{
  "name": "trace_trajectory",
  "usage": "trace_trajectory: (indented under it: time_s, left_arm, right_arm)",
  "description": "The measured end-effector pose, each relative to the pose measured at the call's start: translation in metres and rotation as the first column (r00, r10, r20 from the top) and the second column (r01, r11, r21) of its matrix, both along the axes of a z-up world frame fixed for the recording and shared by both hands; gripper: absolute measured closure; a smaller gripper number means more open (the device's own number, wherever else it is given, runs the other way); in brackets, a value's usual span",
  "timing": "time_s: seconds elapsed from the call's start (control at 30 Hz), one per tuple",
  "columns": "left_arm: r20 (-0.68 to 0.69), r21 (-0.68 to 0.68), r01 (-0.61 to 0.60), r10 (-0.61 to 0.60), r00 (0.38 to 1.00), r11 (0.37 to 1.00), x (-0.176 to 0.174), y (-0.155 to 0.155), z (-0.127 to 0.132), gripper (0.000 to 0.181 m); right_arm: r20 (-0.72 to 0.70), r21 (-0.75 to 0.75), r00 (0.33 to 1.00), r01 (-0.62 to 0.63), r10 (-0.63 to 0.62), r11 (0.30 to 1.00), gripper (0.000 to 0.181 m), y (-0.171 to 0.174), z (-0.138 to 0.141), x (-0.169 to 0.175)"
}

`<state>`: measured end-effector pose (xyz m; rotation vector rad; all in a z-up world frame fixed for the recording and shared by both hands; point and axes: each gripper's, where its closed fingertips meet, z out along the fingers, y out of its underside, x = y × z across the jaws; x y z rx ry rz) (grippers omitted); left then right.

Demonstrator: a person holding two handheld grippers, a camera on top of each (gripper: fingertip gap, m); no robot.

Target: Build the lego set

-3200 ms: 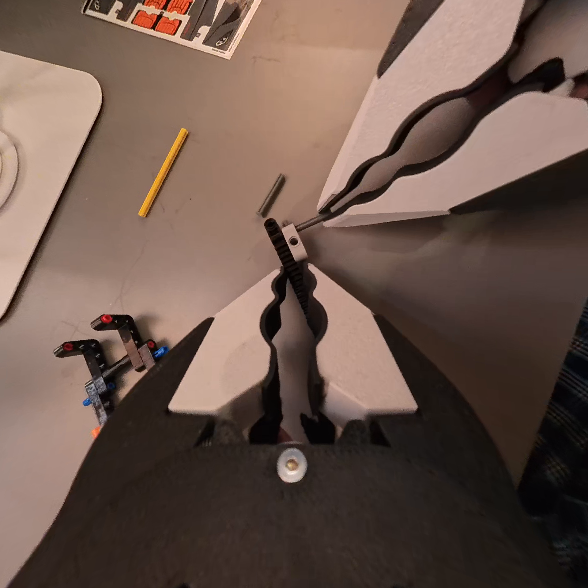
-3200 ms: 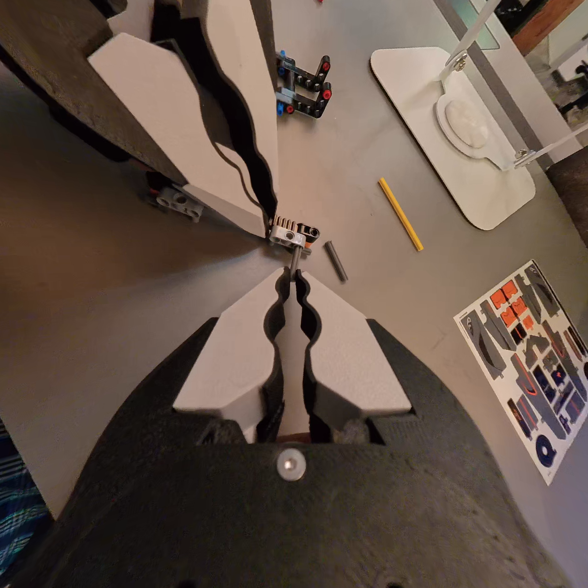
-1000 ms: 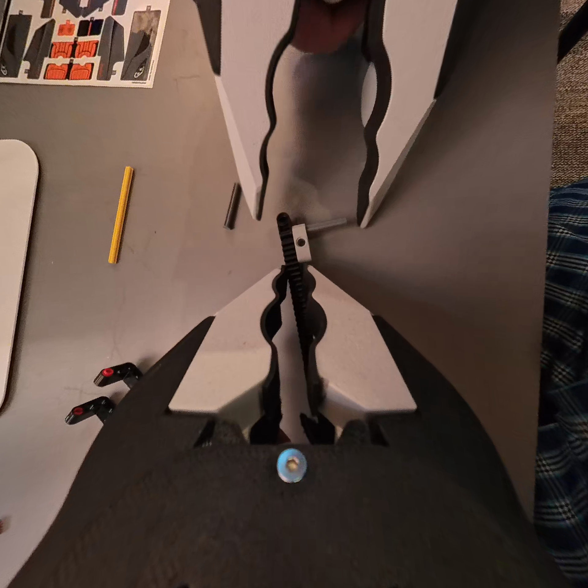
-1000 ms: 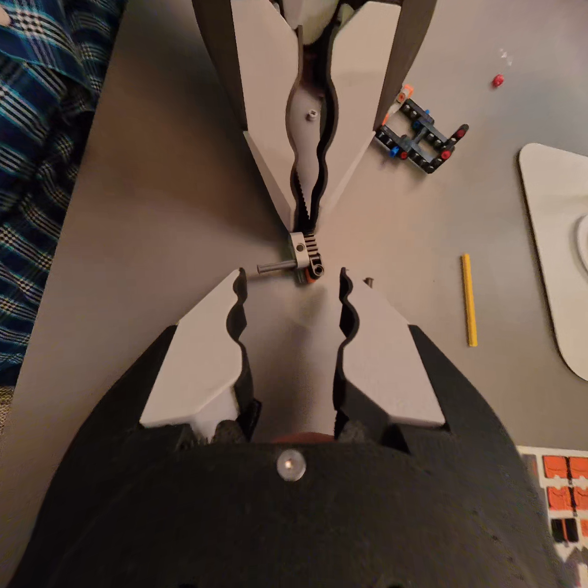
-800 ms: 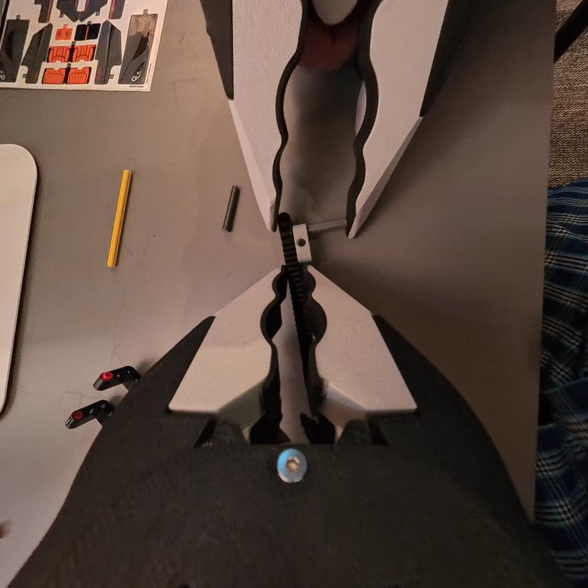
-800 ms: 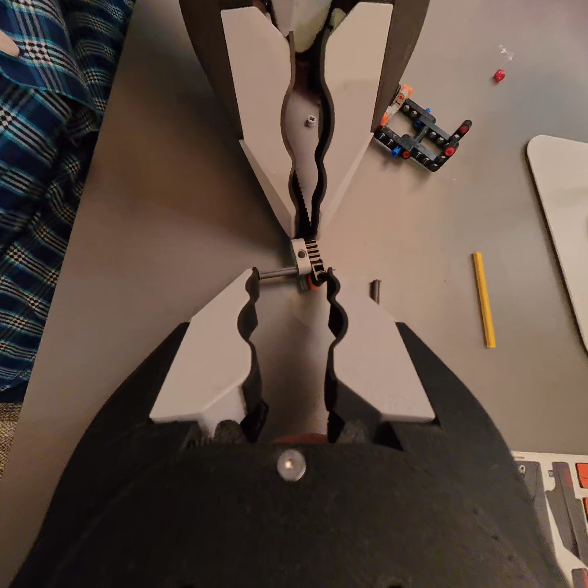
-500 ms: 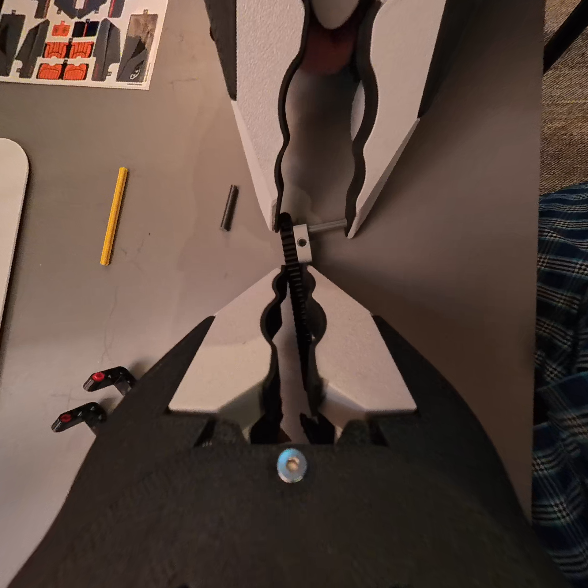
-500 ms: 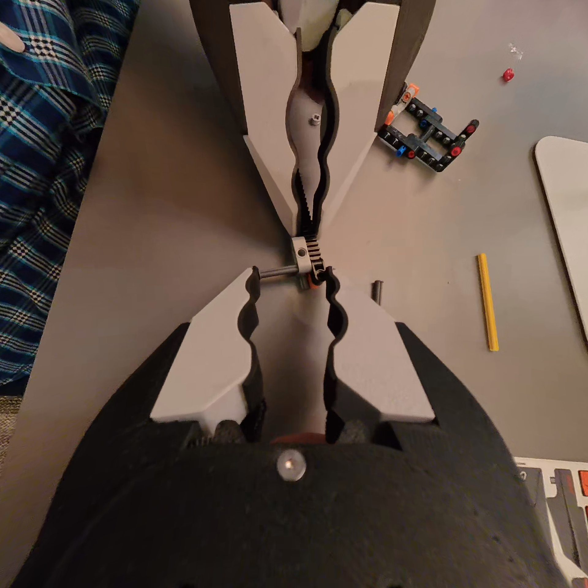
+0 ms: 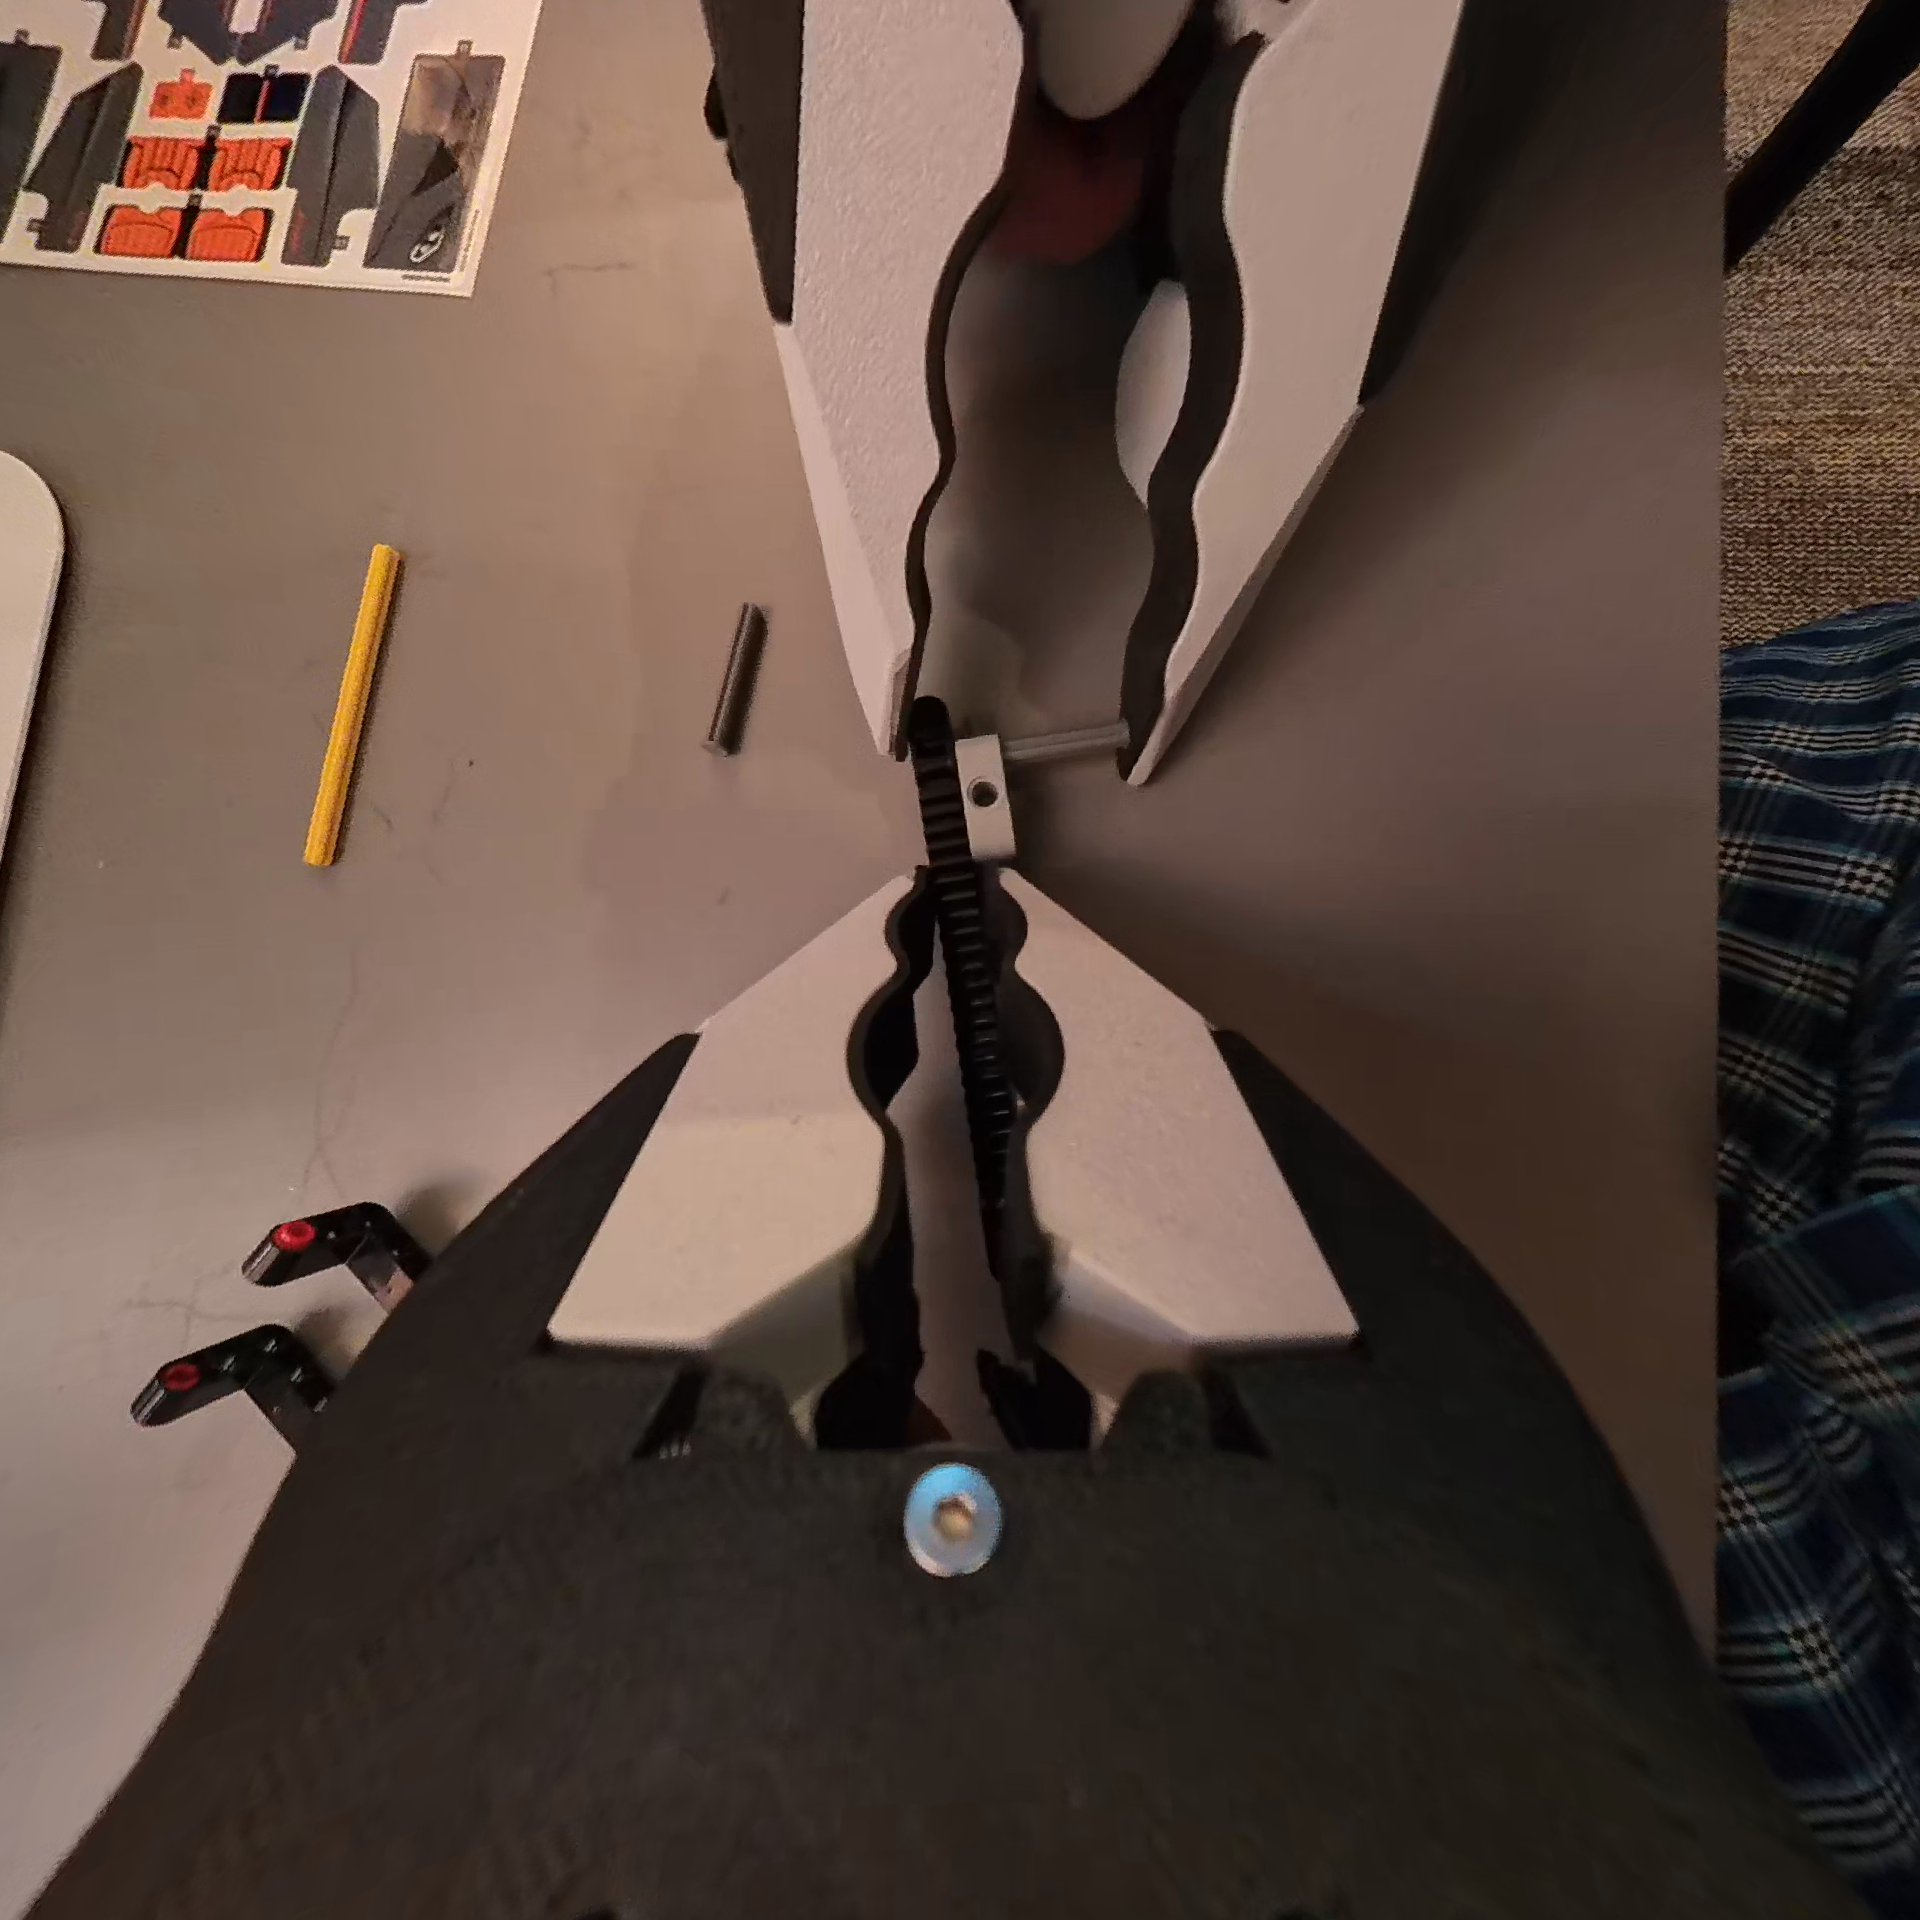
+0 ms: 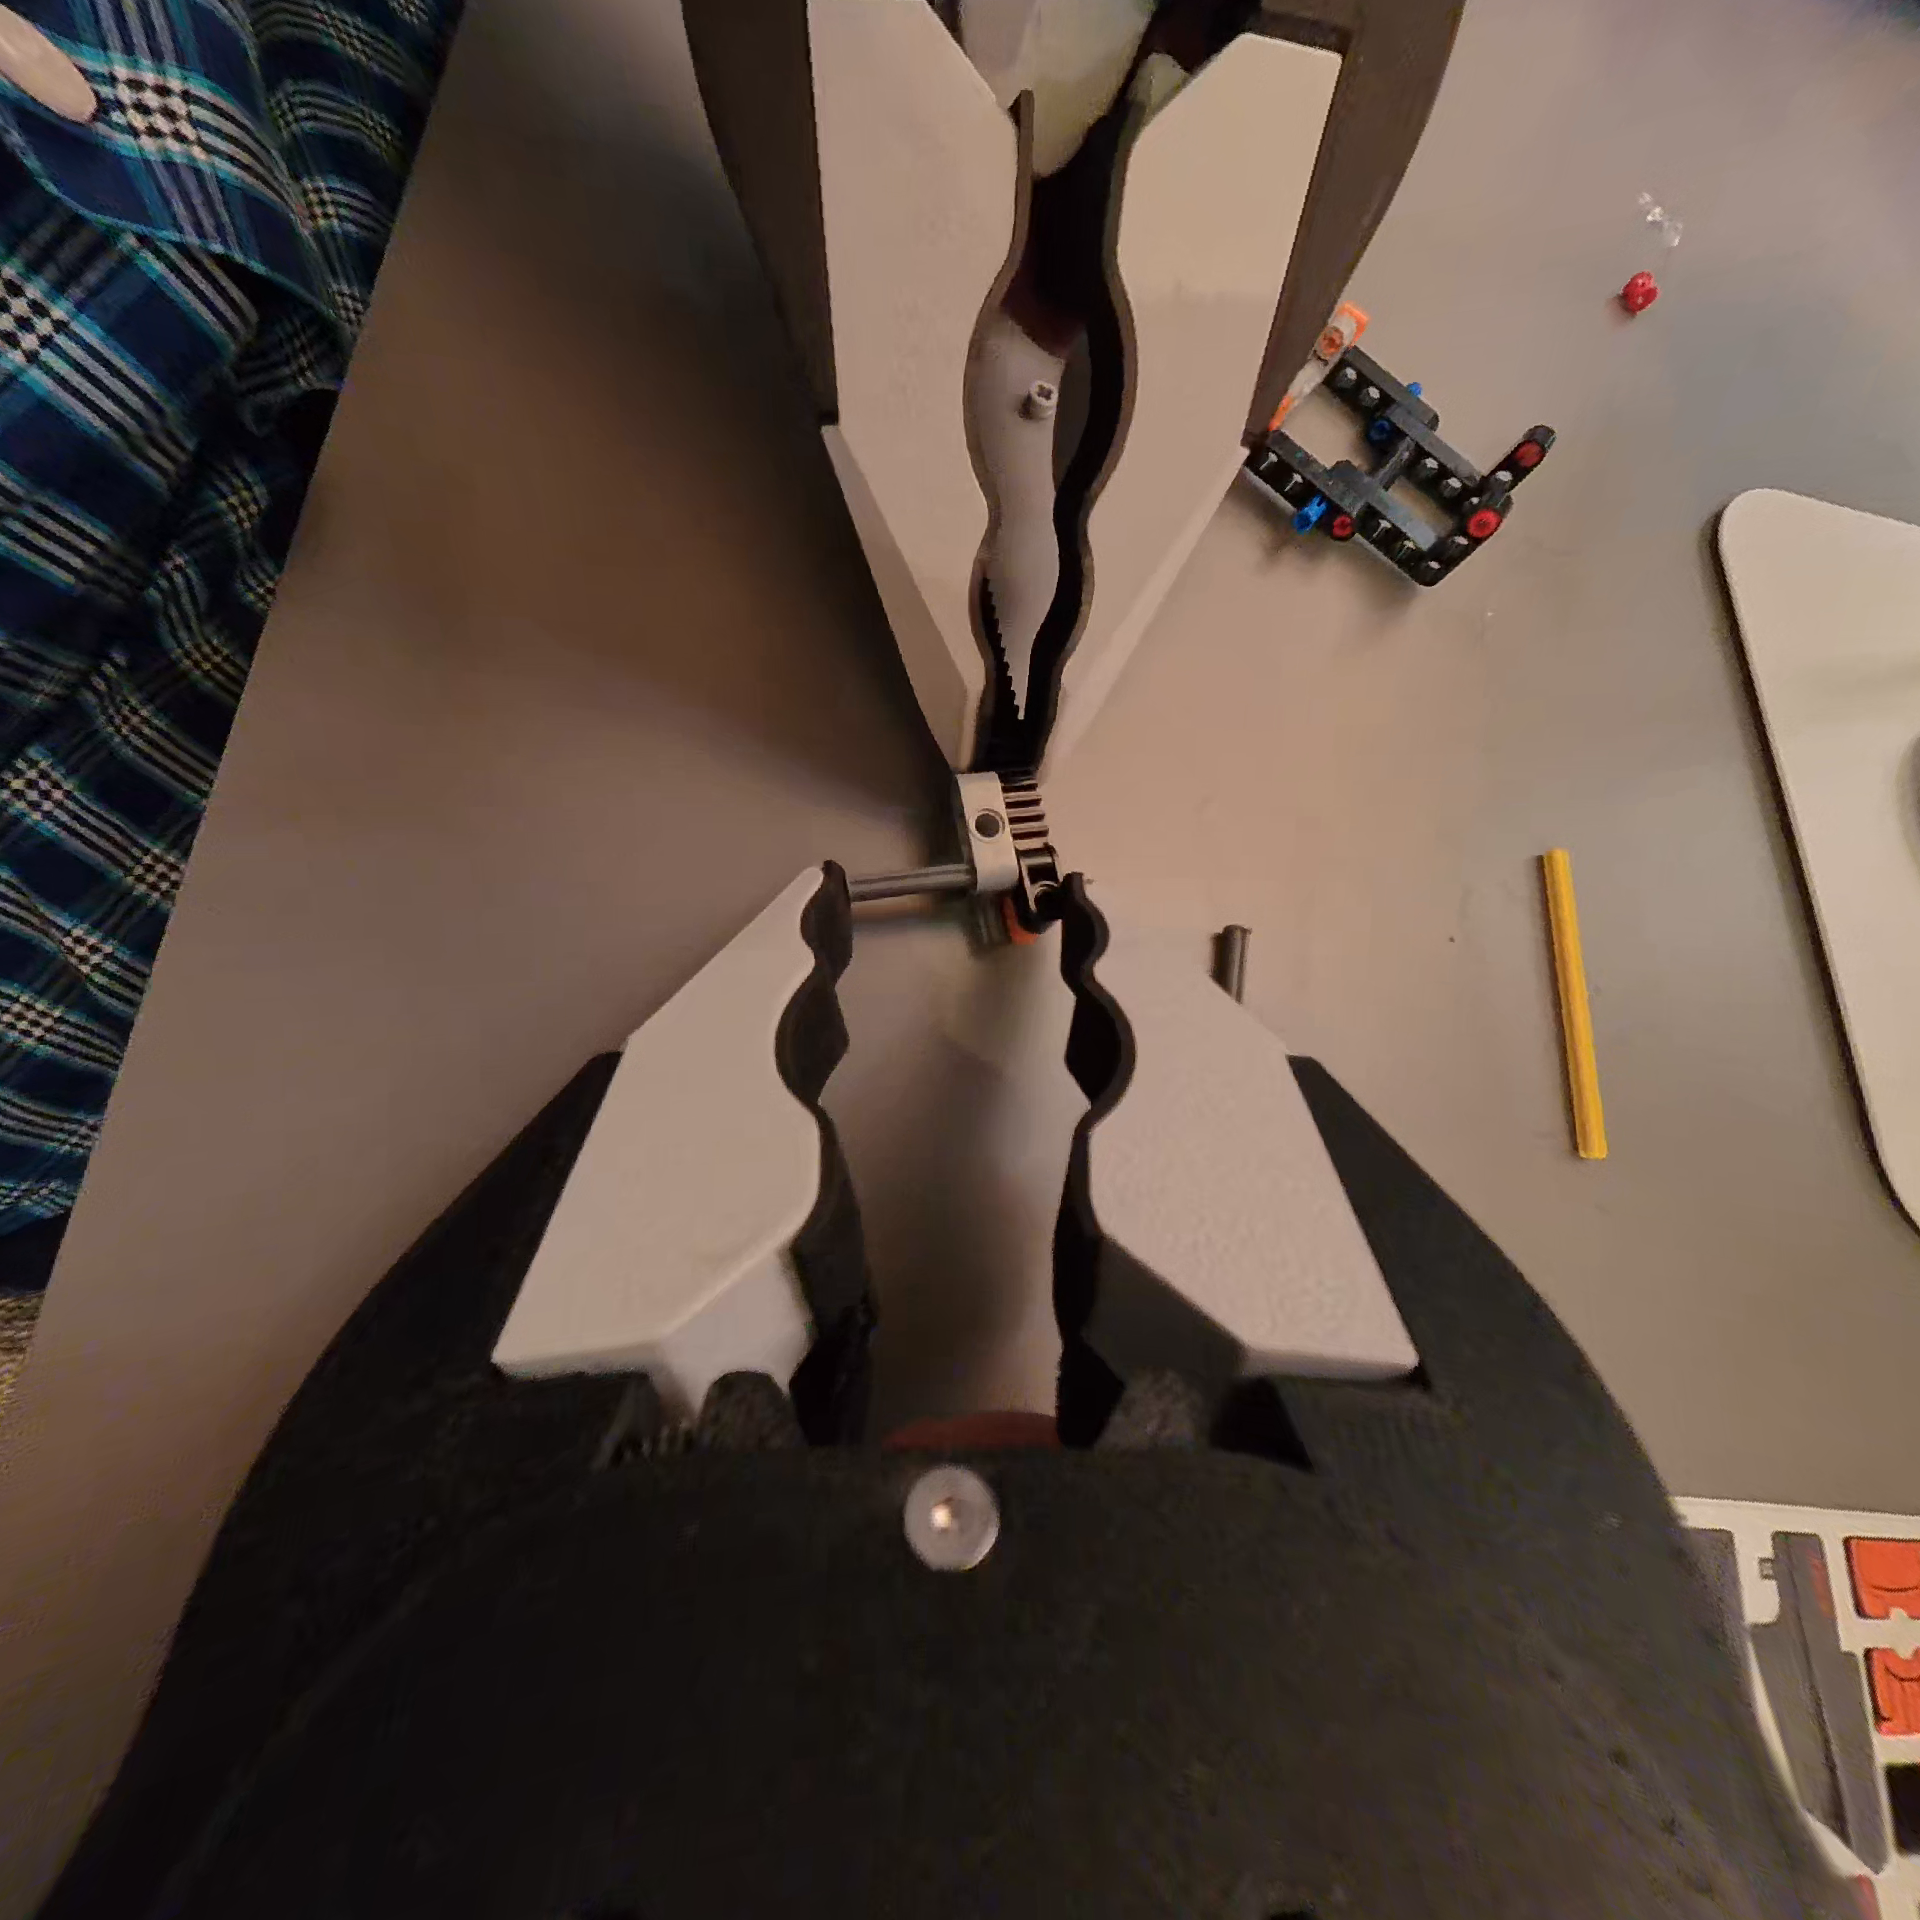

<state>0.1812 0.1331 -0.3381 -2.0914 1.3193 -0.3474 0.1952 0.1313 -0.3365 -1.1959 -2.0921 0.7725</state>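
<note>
While the left claw pinches the black gear rack above the desk, the right claw, spread, brackets its grey axle; squeezing it home seems next.

A grey table carries a yellow rod, a short dark pin beside it, a sticker sheet at the far corner, a white board, a black brick frame and a small red piece.
</note>
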Motion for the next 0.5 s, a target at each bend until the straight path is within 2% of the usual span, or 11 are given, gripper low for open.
trace_trajectory:
  time_s: [0.03, 0.5]
  left_arm:
    - [0.003, -0.002, 0.003, -0.003, 1.000, 1.000, 0.0001, -0.0002, 0.0000, 0.174]
    - [0.035, -0.034, 0.014, -0.013, 0.999, 0.999, 0.0004, -0.0013, 0.0002, 0.175]
  right_arm:
    - [0.005, -0.017, 1.000, -0.002, 0.002, 1.000, 0.143, -0.0003, 0.0001, 0.0003]
    - [0.048, -0.159, 0.998, -0.039, 0.047, 0.987, 0.144, -0.0024, 0.0030, 0.0009]
